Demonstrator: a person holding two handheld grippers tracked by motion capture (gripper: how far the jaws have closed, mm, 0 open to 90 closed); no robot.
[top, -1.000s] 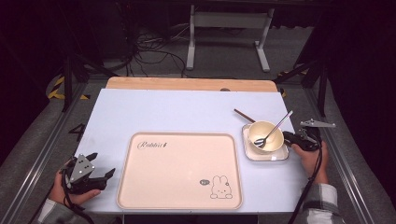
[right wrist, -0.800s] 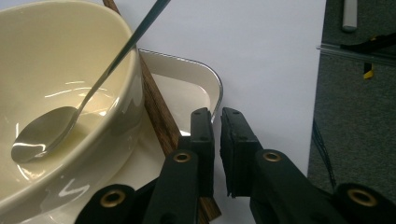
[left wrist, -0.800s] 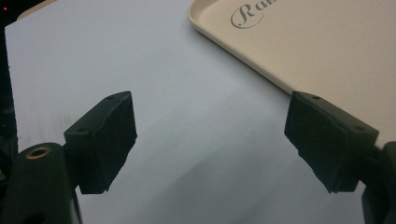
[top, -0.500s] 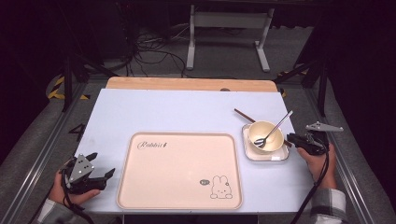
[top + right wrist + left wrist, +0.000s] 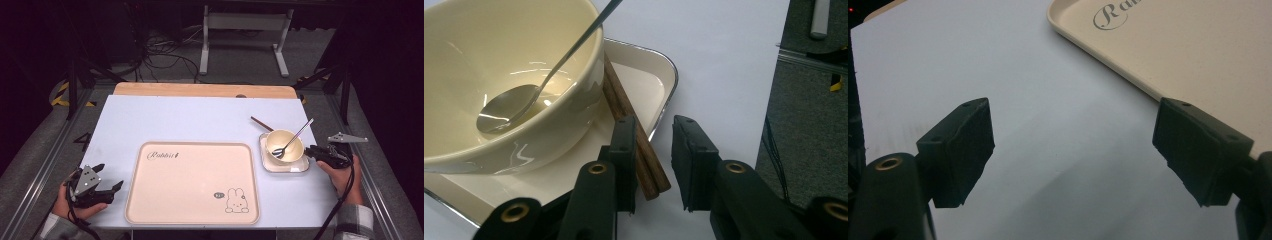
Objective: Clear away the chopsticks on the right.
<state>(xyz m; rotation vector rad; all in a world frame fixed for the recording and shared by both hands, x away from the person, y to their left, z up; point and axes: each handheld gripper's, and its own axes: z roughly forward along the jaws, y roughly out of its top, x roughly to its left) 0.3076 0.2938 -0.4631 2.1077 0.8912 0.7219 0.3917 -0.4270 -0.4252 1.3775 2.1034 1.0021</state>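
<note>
A cream bowl with a metal spoon in it stands on a square white plate at the table's right. Brown chopsticks lie on the plate under the bowl's side, and their far end sticks out behind it. My right gripper sits at the plate's right edge. Its jaws have just been opening, and the chopsticks' near end lies between them, against one jaw only. My left gripper rests open and empty at the near left.
A large cream tray with a rabbit drawing lies at the table's front middle, just right of the left gripper. The pale table ends close to the right of the right gripper. A wooden board edges the back.
The right hand and its gripper have shifted slightly toward the table's right edge. The left hand, bowl, spoon and tray have stayed where they were.
</note>
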